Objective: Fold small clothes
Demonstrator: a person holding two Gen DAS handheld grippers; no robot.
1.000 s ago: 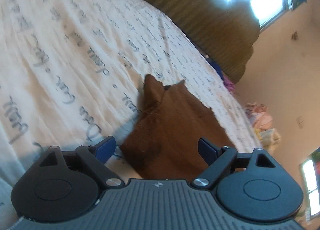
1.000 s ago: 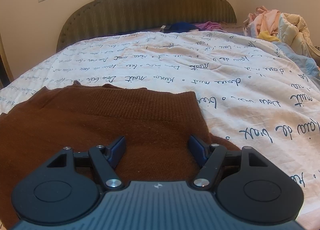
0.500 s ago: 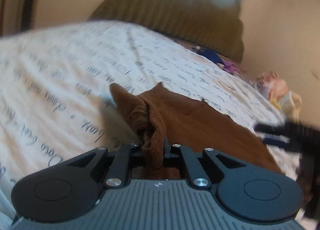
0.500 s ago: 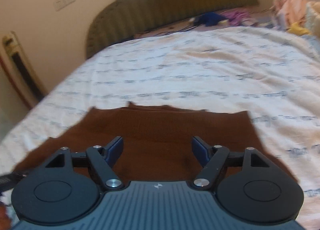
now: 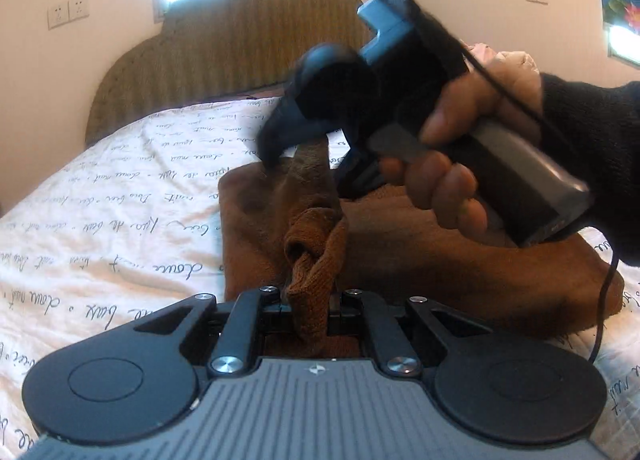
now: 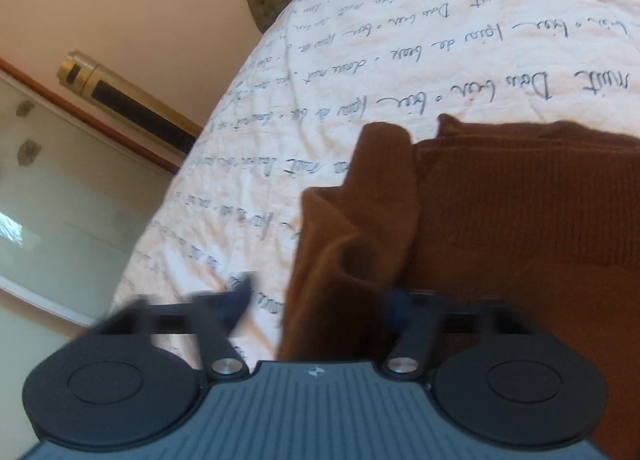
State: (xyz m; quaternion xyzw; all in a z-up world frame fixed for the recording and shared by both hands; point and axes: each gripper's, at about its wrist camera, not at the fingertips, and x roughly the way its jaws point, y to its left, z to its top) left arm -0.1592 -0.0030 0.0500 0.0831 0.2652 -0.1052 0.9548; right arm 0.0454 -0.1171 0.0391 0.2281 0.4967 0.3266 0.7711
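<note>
A brown knitted garment [image 5: 440, 260] lies on the bed. My left gripper [image 5: 310, 306] is shut on a bunched edge of it and holds that edge up. The right gripper [image 5: 304, 151], held in a hand, hangs over the far part of the garment in the left wrist view, blurred. In the right wrist view the right gripper [image 6: 320, 300] is open, its jaws either side of a raised fold of the brown garment [image 6: 520, 219]. The left finger [image 6: 236, 296] is blurred; the right finger is partly hidden by cloth.
The bed has a white sheet with handwriting print [image 5: 120, 219] and a padded olive headboard [image 5: 224, 47]. The bed's left edge [image 6: 168, 219] drops to the floor beside a glass panel [image 6: 60, 199]. A pile of clothes [image 5: 508, 59] lies behind the hand.
My left gripper shut on the garment's edge and lifted it. The right gripper swung over to the left part of the garment, still open, and now straddles a raised fold.
</note>
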